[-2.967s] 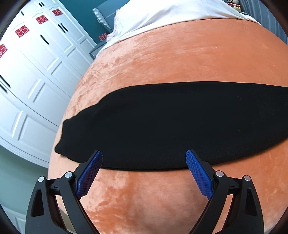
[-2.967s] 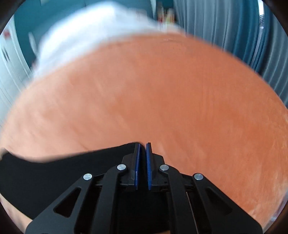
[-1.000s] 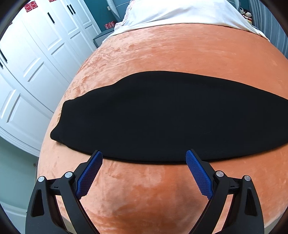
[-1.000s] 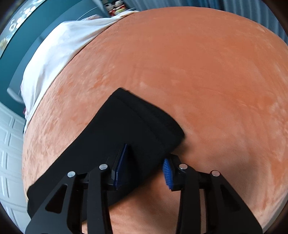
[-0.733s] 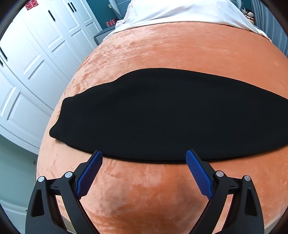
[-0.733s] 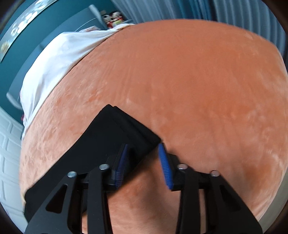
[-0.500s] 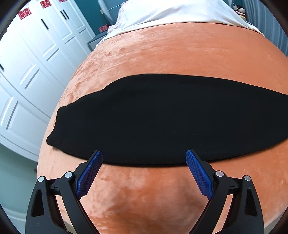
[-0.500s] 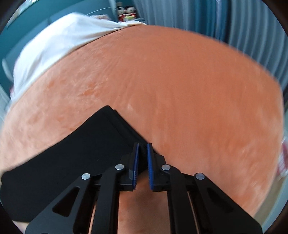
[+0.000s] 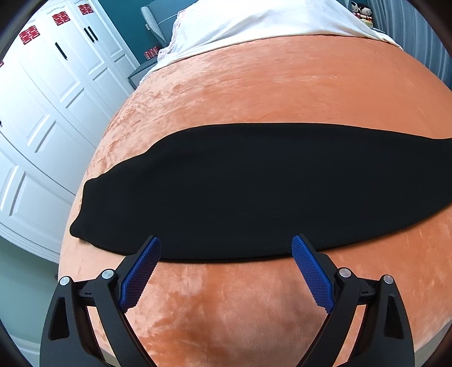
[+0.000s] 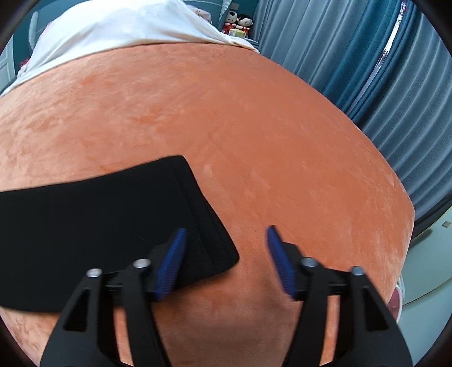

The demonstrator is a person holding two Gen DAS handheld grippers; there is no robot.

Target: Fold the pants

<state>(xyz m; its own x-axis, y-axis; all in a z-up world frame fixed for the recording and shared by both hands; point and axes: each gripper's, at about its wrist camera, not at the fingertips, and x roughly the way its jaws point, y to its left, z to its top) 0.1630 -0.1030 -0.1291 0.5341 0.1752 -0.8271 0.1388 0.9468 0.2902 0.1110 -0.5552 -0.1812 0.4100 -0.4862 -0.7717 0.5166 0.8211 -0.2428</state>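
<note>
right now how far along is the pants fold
Done: the black pants lie flat across the orange blanket as one long narrow strip, apparently already folded lengthwise. In hand: nothing. The left gripper and right gripper are both open, the right one at the strip's end. Left: folding that strip end to end.

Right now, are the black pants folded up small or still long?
Still long. The pants lie flat in one long strip across the orange blanket, legs stacked together. Both grippers are open, holding nothing.

Orange blanket (image 9: 254, 93) on bed, white sheet (image 9: 254, 25), wardrobe (image 9: 42, 113), curtains (image 10: 381, 70).
</note>
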